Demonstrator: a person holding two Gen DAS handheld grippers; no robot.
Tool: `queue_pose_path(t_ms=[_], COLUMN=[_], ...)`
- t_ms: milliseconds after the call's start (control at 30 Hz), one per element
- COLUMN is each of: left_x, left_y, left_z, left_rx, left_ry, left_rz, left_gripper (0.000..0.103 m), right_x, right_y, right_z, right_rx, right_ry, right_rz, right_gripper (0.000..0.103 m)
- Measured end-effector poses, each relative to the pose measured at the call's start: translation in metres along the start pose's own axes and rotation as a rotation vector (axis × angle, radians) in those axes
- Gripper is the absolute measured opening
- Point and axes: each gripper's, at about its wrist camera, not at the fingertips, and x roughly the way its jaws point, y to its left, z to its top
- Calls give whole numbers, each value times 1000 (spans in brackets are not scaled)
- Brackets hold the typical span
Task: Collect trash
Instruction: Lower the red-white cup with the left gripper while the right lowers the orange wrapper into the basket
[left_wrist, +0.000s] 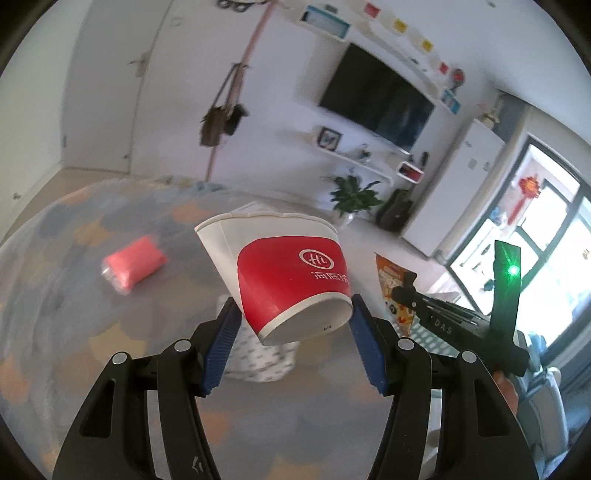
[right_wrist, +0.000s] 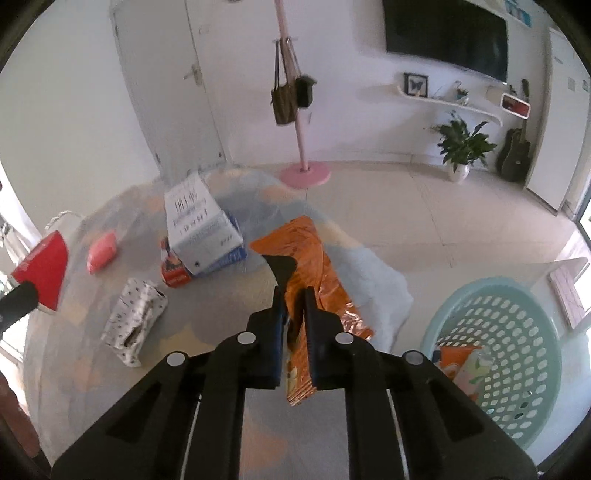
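My left gripper is shut on a red and white paper cup, held tilted above the table; the cup also shows at the left edge of the right wrist view. My right gripper is shut on an orange foil snack bag, lifted above the table; the bag also shows in the left wrist view. A pink packet lies on the table. A white patterned wrapper and a white and blue box lie there too.
A light green perforated basket stands on the floor at the right, holding some wrappers. The table has a grey patterned cloth. A small red packet lies by the box. A pink coat stand is beyond the table.
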Motion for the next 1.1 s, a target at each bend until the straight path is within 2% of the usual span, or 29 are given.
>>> queue_pose_path(t_ms=[233, 433, 767, 967, 1100], left_x=[14, 50, 140, 184, 202], left_y=[-59, -120, -193, -206, -219], left_z=[12, 14, -17, -36, -50], left_rx=[99, 182, 234, 250, 330], left_ry=[-5, 34, 203, 294, 331], left_rz=[-79, -160, -265, -275, -261], left_gripper=[58, 58, 58, 58, 58], right_x=[-57, -85, -78, -64, -41], right_y=[-34, -81, -163, -200, -225], right_z=[2, -9, -50, -74, -92], right_rx=[30, 105, 254, 351, 420], right_ry=[-121, -154, -76, -27, 63], right_rz=[-84, -152, -219, -197, -168], right_gripper=[8, 8, 8, 8, 9])
